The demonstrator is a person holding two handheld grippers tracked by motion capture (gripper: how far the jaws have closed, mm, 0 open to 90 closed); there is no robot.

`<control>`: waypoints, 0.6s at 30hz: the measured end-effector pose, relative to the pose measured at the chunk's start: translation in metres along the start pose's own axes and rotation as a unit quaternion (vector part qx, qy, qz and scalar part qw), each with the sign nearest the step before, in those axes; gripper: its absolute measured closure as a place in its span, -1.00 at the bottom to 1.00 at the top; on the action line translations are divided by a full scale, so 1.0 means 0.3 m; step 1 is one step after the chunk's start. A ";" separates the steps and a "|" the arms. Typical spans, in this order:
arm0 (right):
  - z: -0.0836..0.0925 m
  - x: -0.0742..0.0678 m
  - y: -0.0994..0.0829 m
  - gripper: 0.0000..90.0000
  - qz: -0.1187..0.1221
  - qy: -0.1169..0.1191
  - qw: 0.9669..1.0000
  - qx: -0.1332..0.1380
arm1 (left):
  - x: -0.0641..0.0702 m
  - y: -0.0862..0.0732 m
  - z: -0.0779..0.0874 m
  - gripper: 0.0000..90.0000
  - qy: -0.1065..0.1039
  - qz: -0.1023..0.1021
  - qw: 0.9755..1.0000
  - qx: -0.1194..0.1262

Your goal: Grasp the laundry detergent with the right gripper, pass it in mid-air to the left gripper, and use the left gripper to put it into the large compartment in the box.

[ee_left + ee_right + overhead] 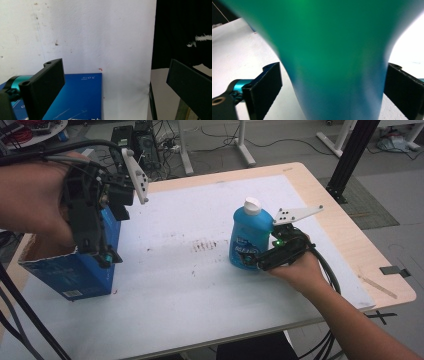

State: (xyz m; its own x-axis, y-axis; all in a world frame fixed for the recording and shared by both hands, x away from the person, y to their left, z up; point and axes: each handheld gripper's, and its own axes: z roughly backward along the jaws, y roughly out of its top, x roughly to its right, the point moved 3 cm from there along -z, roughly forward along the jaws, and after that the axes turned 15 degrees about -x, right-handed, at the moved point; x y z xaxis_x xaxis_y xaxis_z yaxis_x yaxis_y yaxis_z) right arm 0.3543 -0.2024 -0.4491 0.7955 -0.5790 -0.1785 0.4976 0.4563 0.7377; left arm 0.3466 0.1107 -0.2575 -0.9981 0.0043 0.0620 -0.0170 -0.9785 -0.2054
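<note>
Right fingers (272, 87) straddling blue bottle (248, 237), left gripper (95, 220) raised over box (75, 272)

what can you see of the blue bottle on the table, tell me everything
The blue bottle stands upright near the middle of the white table cover. It looks like translucent blue plastic with a white cap and a printed label on its front. The right tool reaches in low from the bottle's right. In the right gripper view the body sits between the two black jaws; the left jaw stands clear, and contact on the right cannot be told.
</note>
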 end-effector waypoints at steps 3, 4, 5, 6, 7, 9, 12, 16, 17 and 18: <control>0.003 -0.004 0.001 -0.63 0.010 0.011 1.000 0.005 | 0.001 -0.001 -0.001 -0.96 0.000 0.002 1.000 0.000; 0.002 -0.005 0.002 -0.63 0.010 0.011 1.000 0.007 | 0.001 -0.002 -0.001 -0.96 0.000 0.002 1.000 0.000; 0.001 -0.006 0.002 -0.63 0.008 0.010 1.000 0.007 | 0.001 -0.002 0.000 -0.96 0.000 0.002 1.000 0.000; 0.000 -0.006 0.002 -0.63 0.008 0.009 1.000 0.006 | 0.001 -0.002 0.000 -0.96 -0.001 0.002 1.000 0.000; -0.001 -0.006 0.002 -0.62 0.008 0.010 1.000 0.006 | 0.001 -0.002 0.000 -0.96 0.000 0.001 1.000 0.000; -0.002 -0.005 0.001 -0.62 0.009 0.007 1.000 0.006 | 0.002 -0.002 0.000 -0.96 0.000 0.001 1.000 0.000; 0.001 -0.006 0.002 -0.59 0.012 0.003 1.000 0.008 | 0.001 -0.002 0.000 -0.96 0.001 0.001 1.000 0.000; 0.003 -0.005 0.003 -0.48 0.010 -0.002 1.000 0.011 | 0.002 -0.001 0.000 -0.96 0.000 0.002 1.000 0.003; 0.006 -0.006 0.003 -0.43 0.015 -0.002 1.000 0.012 | 0.002 -0.001 0.000 -0.96 0.001 0.002 1.000 0.003; 0.006 -0.008 0.004 -0.43 0.014 -0.002 1.000 0.013 | 0.002 -0.001 0.001 -0.96 0.001 0.002 1.000 0.003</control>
State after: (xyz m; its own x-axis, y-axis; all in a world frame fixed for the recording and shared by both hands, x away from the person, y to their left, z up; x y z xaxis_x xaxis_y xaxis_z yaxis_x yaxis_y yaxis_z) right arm 0.3524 -0.2017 -0.4468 0.8078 -0.5690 -0.1541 0.4657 0.4555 0.7587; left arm 0.3460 0.1108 -0.2572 -0.9983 0.0003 0.0590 -0.0121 -0.9796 -0.2006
